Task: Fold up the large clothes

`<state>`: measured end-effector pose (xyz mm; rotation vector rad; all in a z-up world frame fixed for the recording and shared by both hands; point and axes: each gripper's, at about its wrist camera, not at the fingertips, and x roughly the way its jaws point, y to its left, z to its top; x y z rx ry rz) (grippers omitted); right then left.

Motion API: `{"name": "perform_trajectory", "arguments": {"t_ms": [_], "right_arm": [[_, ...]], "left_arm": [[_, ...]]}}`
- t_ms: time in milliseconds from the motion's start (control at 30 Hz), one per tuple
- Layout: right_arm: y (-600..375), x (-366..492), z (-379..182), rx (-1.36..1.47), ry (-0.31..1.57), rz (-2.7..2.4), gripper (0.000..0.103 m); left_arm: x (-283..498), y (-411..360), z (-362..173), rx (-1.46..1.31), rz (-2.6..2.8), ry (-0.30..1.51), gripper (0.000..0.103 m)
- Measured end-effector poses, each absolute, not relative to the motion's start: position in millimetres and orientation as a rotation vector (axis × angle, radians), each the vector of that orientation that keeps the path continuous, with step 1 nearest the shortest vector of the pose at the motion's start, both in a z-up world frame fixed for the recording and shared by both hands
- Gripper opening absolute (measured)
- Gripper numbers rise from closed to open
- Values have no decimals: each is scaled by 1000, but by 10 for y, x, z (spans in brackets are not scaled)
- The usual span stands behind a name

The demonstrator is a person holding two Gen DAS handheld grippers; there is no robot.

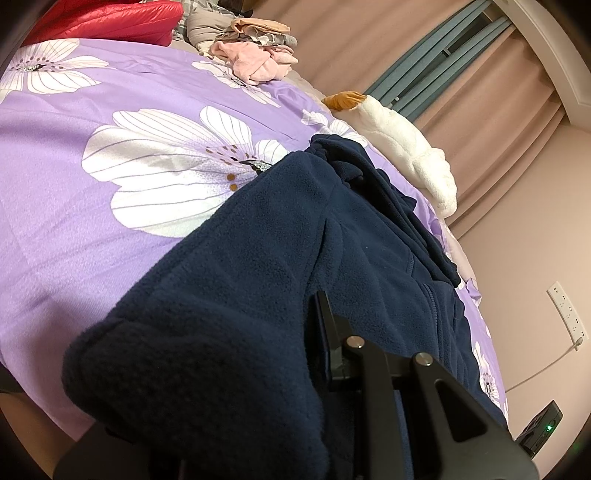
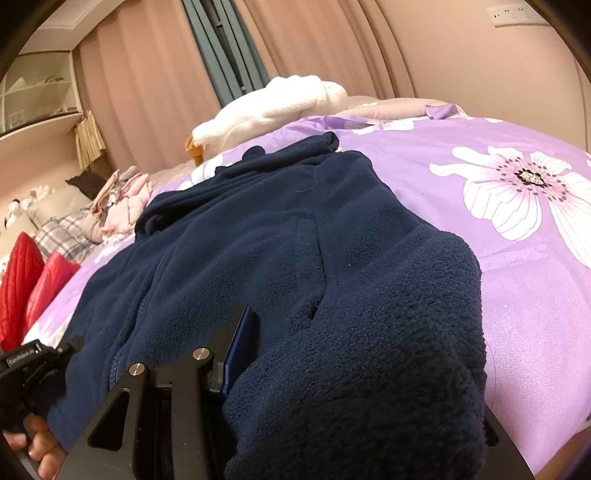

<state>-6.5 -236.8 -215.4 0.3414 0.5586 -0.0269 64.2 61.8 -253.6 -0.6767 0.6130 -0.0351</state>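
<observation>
A navy fleece jacket (image 1: 280, 221) lies lengthwise on the purple flowered bedspread (image 1: 74, 192), its zip and collar pointing away from me. My left gripper (image 1: 284, 328) is shut on the jacket's near hem; fleece bunches over one finger and hides it, while the other black finger (image 1: 325, 332) shows. In the right wrist view the same jacket (image 2: 258, 236) is pinched by my right gripper (image 2: 291, 332). Thick fleece covers that gripper's right finger and its left finger (image 2: 236, 332) stays bare. The left gripper's body (image 2: 26, 365) and a hand (image 2: 37, 443) show at the lower left.
A white plush toy (image 1: 406, 147) lies along the bed's far edge by the pink curtains (image 1: 491, 122). A heap of pink and grey clothes (image 1: 258, 55) and a red quilted jacket (image 1: 110, 18) sit near the pillows. A wall socket strip (image 1: 567, 314) with a cable is beside the bed.
</observation>
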Motion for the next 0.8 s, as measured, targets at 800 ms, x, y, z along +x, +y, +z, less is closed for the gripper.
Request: {"name": "perform_trajectory", "arguments": {"t_ms": [800], "right_arm": [[-2353,-63,-2146,322,548,-42,42]], "left_arm": [[646,638,-2547,-666,-33,612,21]]}}
